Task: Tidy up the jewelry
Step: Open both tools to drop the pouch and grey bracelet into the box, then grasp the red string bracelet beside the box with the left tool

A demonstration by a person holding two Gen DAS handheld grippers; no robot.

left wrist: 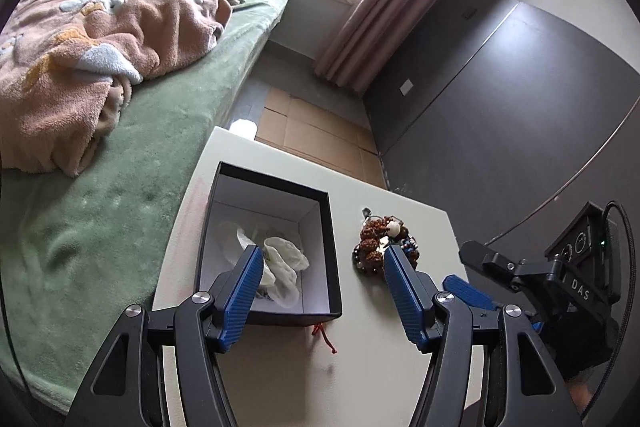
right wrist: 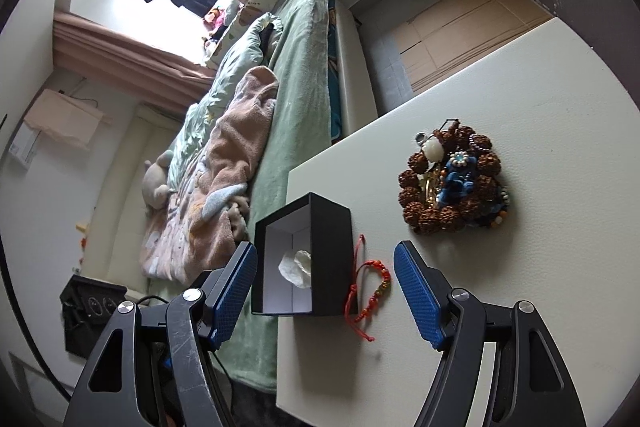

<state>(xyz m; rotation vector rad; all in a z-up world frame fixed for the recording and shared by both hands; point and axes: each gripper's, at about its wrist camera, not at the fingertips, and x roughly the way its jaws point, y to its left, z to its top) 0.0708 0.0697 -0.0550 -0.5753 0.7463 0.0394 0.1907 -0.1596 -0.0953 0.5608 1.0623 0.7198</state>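
Both sets of jaws were held wide and empty above the table point(right wrist: 520, 287). A red cord bracelet point(right wrist: 370, 287) was seen touching the black box point(right wrist: 332, 259), at its 3 o'clock. The beaded pile point(right wrist: 452, 179) lay at 1 o'clock. The bracelet was judged light and limp, best pinched at its beaded arc.

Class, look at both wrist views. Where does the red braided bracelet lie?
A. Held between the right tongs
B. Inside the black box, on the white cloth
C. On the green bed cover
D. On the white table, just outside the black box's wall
D: the red braided bracelet lies on the white table beside the black box, and the open right tongs grip nothing.
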